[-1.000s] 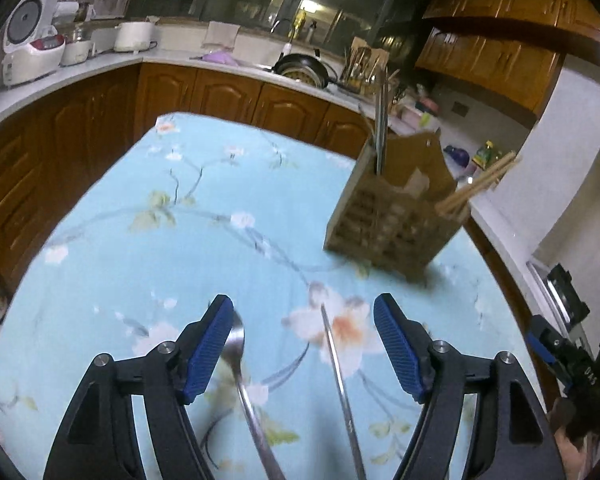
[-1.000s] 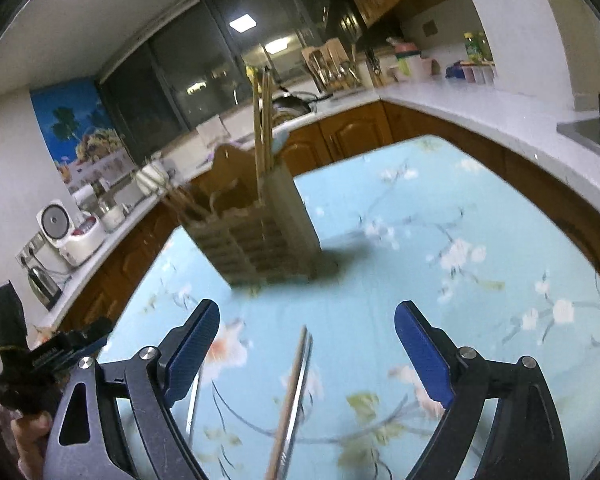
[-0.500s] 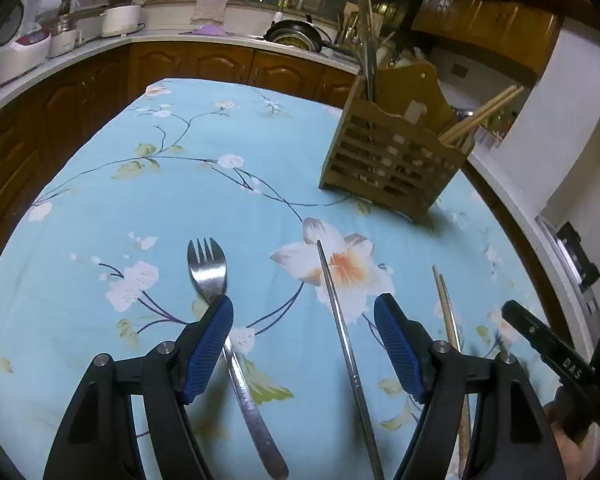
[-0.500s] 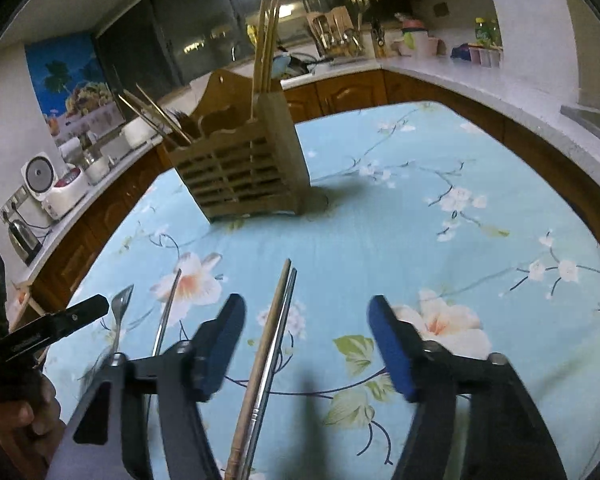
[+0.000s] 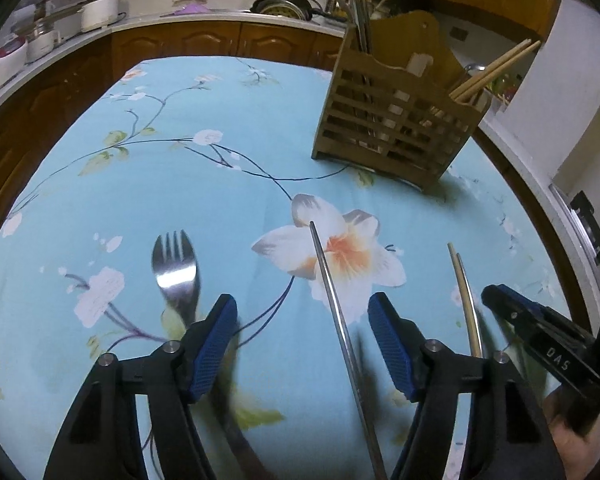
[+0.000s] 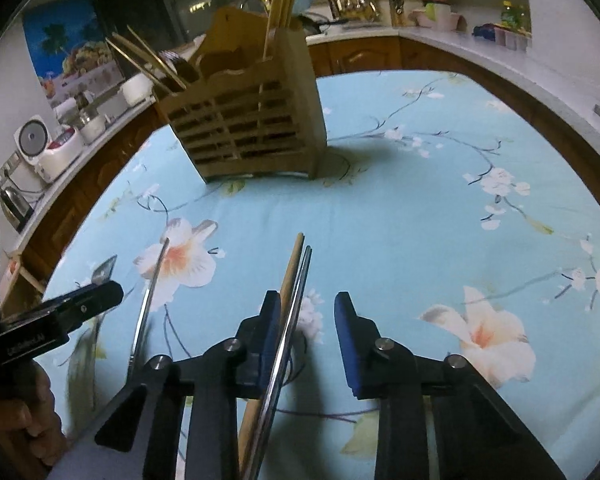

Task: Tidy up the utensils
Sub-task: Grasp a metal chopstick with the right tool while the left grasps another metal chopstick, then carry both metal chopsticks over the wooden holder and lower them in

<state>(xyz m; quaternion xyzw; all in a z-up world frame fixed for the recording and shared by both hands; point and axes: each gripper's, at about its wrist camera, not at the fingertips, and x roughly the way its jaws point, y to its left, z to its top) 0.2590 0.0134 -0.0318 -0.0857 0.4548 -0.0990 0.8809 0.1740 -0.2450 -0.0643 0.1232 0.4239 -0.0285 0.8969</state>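
Note:
On the floral blue tablecloth (image 5: 228,184) lie a steel fork (image 5: 176,276), a single metal chopstick (image 5: 332,292) and a wooden and metal chopstick pair (image 5: 466,292). My left gripper (image 5: 302,340) hovers low with the single chopstick between its closing jaws, the pads clear of it; the fork lies just outside its left finger. My right gripper (image 6: 310,332) is closing around the wooden chopstick (image 6: 292,276) and metal chopstick (image 6: 303,280). They lie against its left pad, with the right pad still apart. The slatted wooden utensil holder (image 6: 252,128) stands behind, with chopsticks in it.
Each gripper shows in the other's view: the right gripper (image 5: 540,340) with a hand beside the pair, the left gripper (image 6: 60,312) at the left. Wooden cabinets and a white counter (image 5: 100,36) with a rice cooker (image 6: 48,148) ring the table.
Both grippers have sunk toward the cloth and tilted down. The right jaws have narrowed a lot around the chopstick pair. The left jaws have narrowed a little, and the fork now shows outside its left finger.

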